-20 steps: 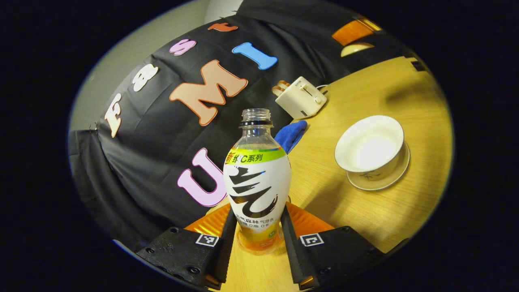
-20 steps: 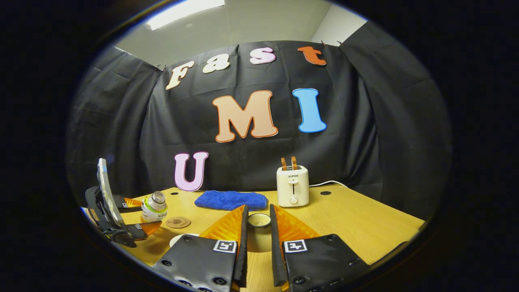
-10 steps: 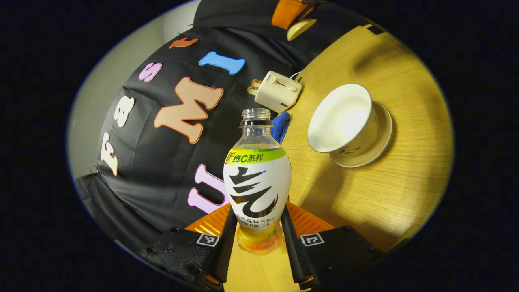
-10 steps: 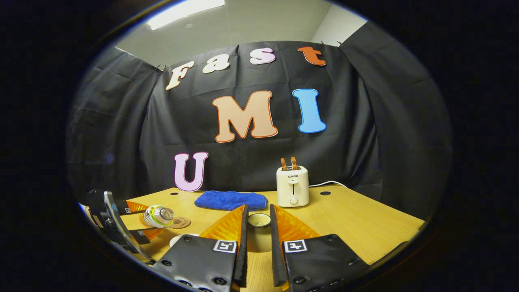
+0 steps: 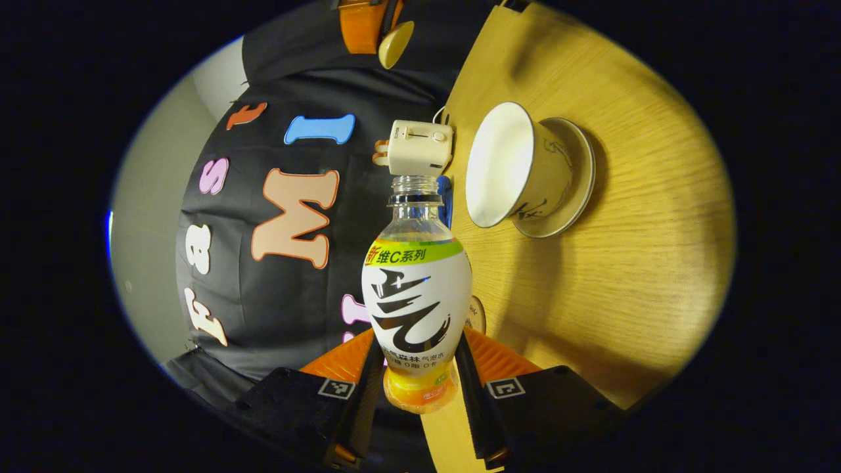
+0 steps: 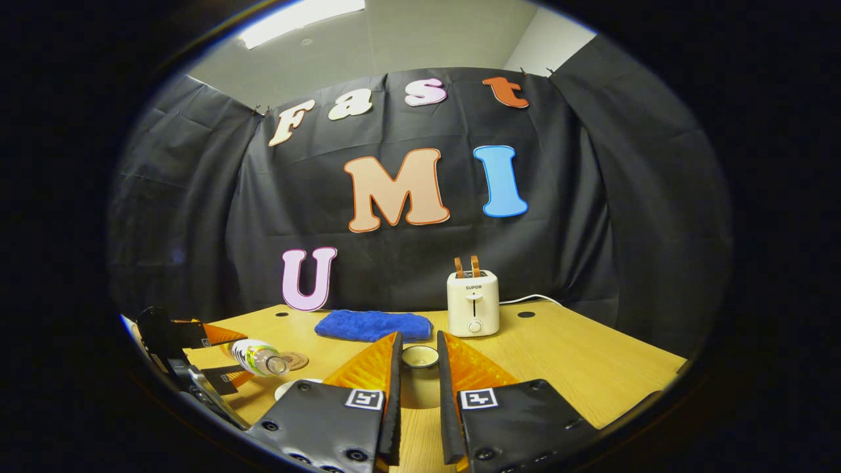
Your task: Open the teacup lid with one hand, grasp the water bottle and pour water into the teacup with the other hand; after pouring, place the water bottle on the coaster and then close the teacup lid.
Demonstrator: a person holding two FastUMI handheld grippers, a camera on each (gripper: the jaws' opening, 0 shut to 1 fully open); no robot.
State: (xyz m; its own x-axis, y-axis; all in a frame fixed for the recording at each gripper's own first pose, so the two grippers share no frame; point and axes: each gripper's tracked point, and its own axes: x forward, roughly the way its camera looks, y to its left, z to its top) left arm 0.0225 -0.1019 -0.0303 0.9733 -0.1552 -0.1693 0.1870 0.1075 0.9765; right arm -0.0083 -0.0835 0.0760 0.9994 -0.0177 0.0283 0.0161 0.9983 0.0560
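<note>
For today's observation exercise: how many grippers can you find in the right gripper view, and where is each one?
2. The right gripper sits at the bottom centre, its fingers shut on the teacup lid. The left gripper is at the lower left, holding the tipped water bottle.

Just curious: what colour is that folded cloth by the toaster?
Bright blue cloth, clearest in the right gripper view.
</note>
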